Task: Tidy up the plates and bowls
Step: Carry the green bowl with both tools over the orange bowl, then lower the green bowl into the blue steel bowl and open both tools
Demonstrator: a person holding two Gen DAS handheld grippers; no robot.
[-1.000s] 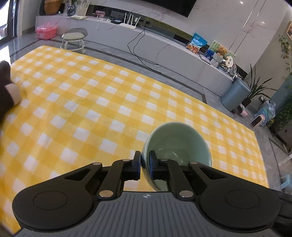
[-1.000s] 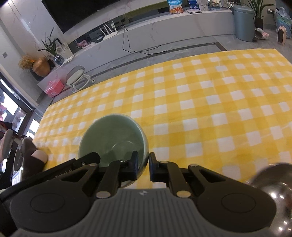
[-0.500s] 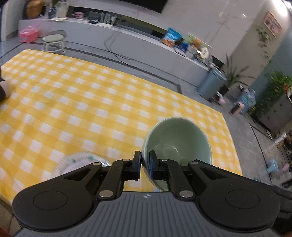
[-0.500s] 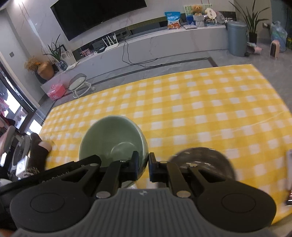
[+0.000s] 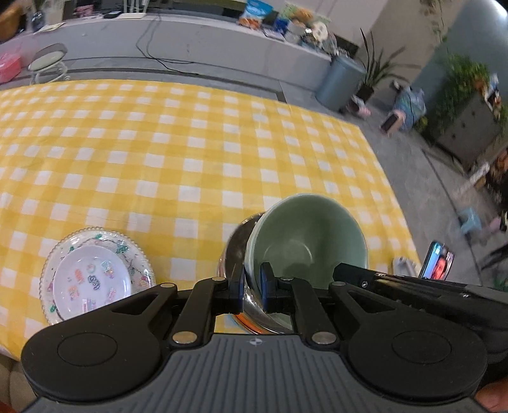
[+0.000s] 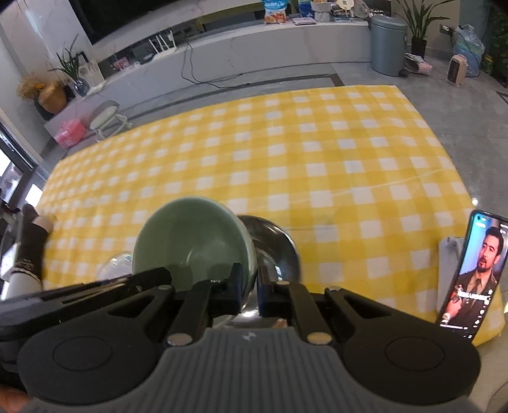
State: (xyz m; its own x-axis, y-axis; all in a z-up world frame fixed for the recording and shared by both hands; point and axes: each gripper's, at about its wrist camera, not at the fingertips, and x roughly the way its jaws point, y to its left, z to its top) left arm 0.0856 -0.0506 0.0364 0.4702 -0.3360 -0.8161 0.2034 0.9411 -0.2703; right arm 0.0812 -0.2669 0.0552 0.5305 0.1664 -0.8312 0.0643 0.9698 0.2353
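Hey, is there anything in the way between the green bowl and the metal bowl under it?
Nothing visible. The green bowl, gripped at its rim by both the left gripper and right gripper, hangs directly over the metal bowl, whose visible interior looks empty.

No readable text anywhere. Phone (image 6: 470,276) at the tablecloth's (image 6: 285,165) right edge shows video w/ caption lines, too blurred to read. Snack bags (image 6: 274,12) on the far ledge: print illegible.
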